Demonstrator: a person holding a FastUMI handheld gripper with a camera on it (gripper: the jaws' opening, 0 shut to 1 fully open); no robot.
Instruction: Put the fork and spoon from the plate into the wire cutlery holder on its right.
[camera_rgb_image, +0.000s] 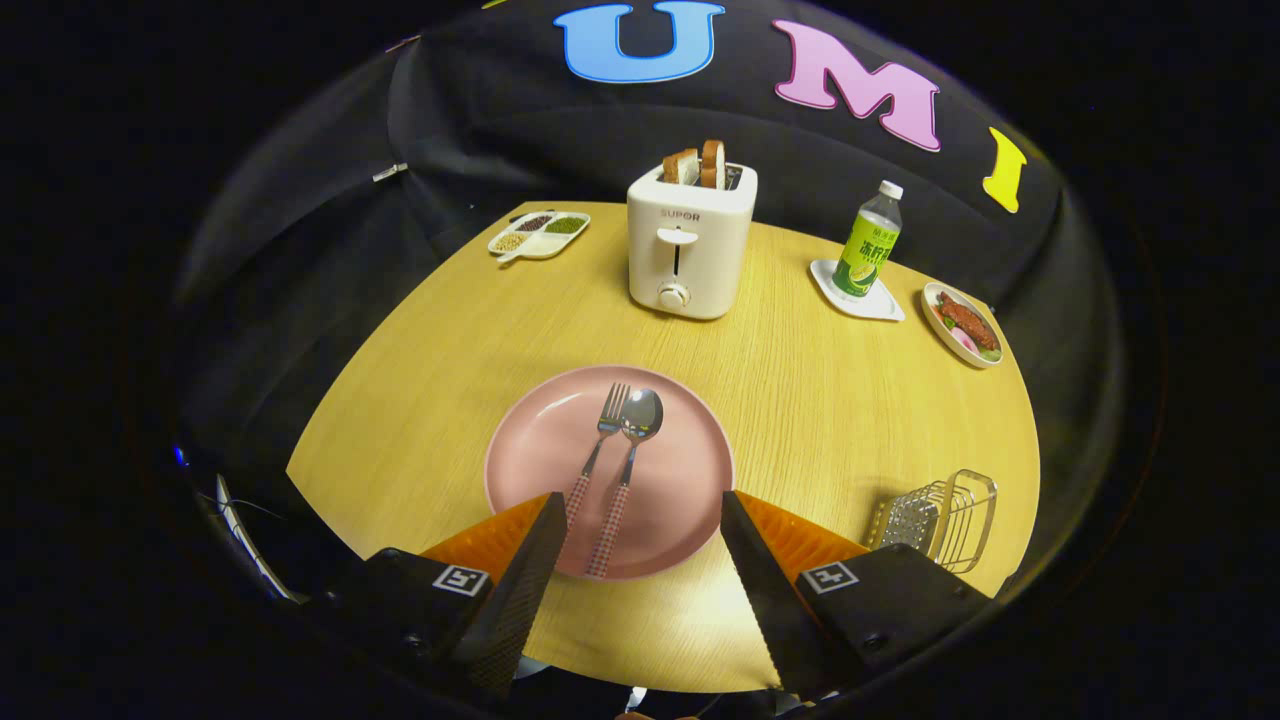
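Claw (640, 520) spread wide, fingers (525, 570) parted and gripping nothing, held above the near rim of the pink plate (540, 460). Fork (598, 440) and spoon (628, 460) lying side by side on the plate, between and just ahead of the fingertips, checked handles pointing back toward the claw. Wire cutlery holder (945, 515) standing on the wooden table (820, 400) just beyond the right finger. Farther ahead: white toaster (690, 240) with bread, bottle (868, 240) on a small tray.
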